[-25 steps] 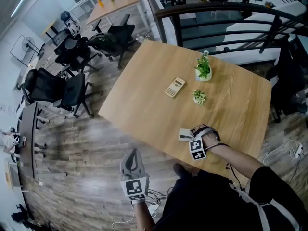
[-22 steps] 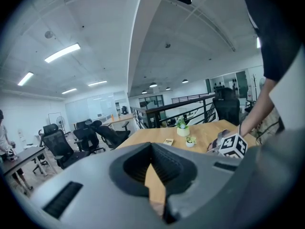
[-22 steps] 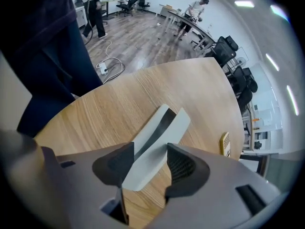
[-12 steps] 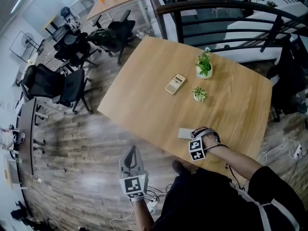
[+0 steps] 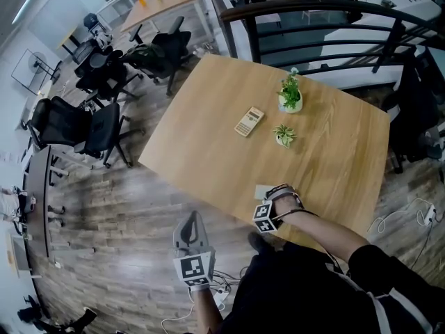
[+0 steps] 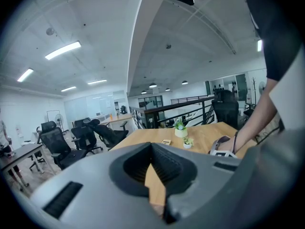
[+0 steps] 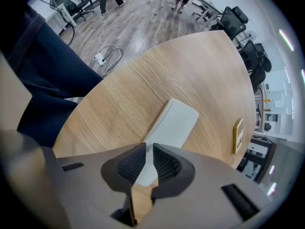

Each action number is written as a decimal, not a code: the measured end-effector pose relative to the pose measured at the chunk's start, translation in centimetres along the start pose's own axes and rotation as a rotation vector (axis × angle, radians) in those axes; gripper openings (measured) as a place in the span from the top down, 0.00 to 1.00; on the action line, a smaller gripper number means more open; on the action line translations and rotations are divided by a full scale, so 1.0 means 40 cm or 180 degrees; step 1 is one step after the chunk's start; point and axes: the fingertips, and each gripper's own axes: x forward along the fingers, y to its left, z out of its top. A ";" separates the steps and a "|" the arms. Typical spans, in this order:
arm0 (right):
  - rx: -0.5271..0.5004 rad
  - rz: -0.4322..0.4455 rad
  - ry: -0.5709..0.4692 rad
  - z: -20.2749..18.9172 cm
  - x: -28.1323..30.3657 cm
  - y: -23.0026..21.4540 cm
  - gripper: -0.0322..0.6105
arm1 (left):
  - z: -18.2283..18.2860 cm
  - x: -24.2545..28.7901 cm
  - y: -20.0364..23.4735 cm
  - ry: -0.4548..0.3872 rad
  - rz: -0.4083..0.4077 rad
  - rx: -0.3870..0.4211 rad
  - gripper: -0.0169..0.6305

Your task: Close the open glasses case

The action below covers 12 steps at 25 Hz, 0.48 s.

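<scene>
The pale grey glasses case (image 7: pixel 174 123) lies flat on the wooden table (image 5: pixel 334 158) near its front edge, lid down. In the head view the glasses case (image 5: pixel 261 190) peeks out just beyond my right hand. My right gripper (image 7: pixel 148 149) points steeply down over the case's near end. Its jaws are closing to a narrow slit, the case shows behind the gap and nothing is pinched. My right gripper (image 5: pixel 267 199) sits by its marker cube. My left gripper (image 5: pixel 192 219) hangs off the table over the floor, tips together, holding nothing. Its left gripper (image 6: pixel 152 147) faces the table.
A yellow calculator (image 5: pixel 249 121) and two small potted plants (image 5: pixel 290 94) (image 5: pixel 283 136) stand further back on the table. Black office chairs (image 5: pixel 104 131) crowd the floor at the left. A dark railing (image 5: pixel 313 12) runs behind the table. A power strip and cable (image 7: pixel 102 56) lie on the floor.
The case's lid, raised a second ago, now lies flat. My right hand has slid a little left toward the table's front edge and tipped further down. The left gripper has stayed put.
</scene>
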 end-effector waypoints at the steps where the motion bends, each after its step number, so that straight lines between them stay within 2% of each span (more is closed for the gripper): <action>1: 0.0051 0.0009 -0.0025 0.001 0.000 -0.003 0.86 | 0.000 -0.001 0.000 -0.0004 0.0002 -0.0007 0.98; 4: 0.0360 -0.0035 -0.0276 0.000 -0.007 -0.012 0.86 | 0.001 -0.006 -0.002 -0.0018 0.0006 -0.0011 0.98; 6: 0.0804 -0.0058 -0.0632 -0.006 -0.027 -0.003 0.86 | 0.005 -0.013 -0.004 -0.0037 0.0003 -0.0001 0.98; 9: 0.1532 0.0284 -0.1305 -0.007 -0.100 0.053 0.88 | 0.008 -0.021 0.006 -0.0066 0.0022 -0.0020 0.98; 12: 0.2351 0.0616 -0.2170 -0.008 -0.225 0.077 0.92 | 0.004 -0.022 0.011 -0.0096 0.0023 -0.0125 0.98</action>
